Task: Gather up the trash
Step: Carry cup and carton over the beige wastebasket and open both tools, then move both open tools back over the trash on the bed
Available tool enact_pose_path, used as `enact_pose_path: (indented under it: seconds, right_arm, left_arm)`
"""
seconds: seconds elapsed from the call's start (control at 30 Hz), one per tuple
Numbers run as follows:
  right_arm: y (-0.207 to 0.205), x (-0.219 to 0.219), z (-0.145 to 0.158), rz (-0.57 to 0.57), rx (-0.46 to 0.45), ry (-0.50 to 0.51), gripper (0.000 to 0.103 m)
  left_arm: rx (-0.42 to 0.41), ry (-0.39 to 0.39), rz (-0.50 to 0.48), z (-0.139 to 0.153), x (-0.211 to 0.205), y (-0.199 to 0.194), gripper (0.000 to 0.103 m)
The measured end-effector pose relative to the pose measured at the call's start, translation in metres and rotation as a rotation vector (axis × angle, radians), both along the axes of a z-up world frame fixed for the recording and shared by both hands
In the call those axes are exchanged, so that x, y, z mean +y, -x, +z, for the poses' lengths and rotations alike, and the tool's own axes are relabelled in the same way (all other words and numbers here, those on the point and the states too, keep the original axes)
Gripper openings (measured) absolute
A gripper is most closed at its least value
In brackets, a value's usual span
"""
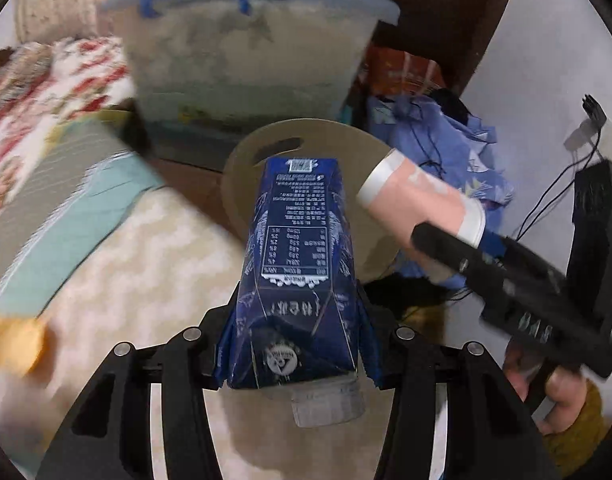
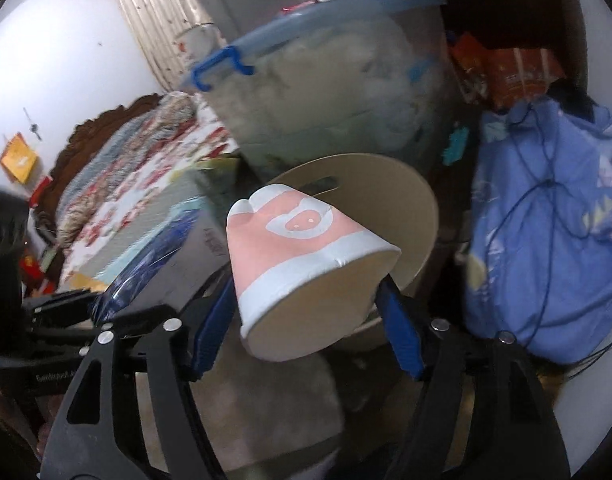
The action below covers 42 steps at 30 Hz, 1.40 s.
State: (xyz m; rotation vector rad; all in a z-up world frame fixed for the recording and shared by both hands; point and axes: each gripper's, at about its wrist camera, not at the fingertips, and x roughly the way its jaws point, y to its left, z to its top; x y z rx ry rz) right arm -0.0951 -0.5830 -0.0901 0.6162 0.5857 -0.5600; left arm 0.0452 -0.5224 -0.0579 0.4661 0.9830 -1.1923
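Both grippers tilt downward toward the bin (image 1: 306, 136): left (image 1: 296, 320) pinching carton (image 1: 296, 240), right (image 2: 306, 304) pinching cup (image 2: 306, 256).

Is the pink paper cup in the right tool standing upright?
No, the pink paper cup lies tilted on its side between the right tool's blue pads, its open mouth facing the camera.

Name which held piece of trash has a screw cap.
The blue carton in the left gripper: its cap points toward the camera. The pink cup in the right gripper has none.

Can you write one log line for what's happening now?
left gripper: holds blue carton | right gripper: holds pink paper cup | beige bin: ahead
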Motion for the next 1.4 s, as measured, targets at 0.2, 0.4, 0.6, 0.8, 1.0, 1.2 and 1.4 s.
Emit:
enact_pose_path:
  seconds: [0.2,0.4,0.6,0.8,1.0,1.2,1.4]
  right_arm:
    - [0.003,-0.025,-0.006,-0.050,0.012,0.006,0.084]
    - [0.012,-0.006,0.004,-0.055,-0.025,0.042,0.084]
    - [-0.022,-0.004,0.011,-0.023,0.054,0.128,0.085]
    - [-0.059,-0.013,-0.001,-0.015,0.220,0.217,0.095]
    - [-0.051,0.016,0.022,-0.010,0.133,0.233,0.097]
    - [-0.065,0.076,0.052,0.119,-0.001,0.186,0.072]
    - [-0.107,0.157,0.053,0.369,-0.076,0.016,0.051]
  left_arm:
    - [0.007,0.010,0.068,-0.003,-0.030,-0.021,0.071]
    - [0.051,0.108,0.120,0.030,0.036,-0.021,0.071]
    - [0.083,0.156,0.169,0.044,0.147,-0.011,0.071]
    - [0.043,0.201,0.361,0.060,0.277,-0.030,0.079]
    - [-0.031,0.190,0.662,0.073,0.413,-0.046,0.080]
    - [-0.062,0.185,0.799,0.070,0.485,-0.047,0.080]
    - [-0.053,0.197,0.764,0.060,0.489,-0.047,0.078]
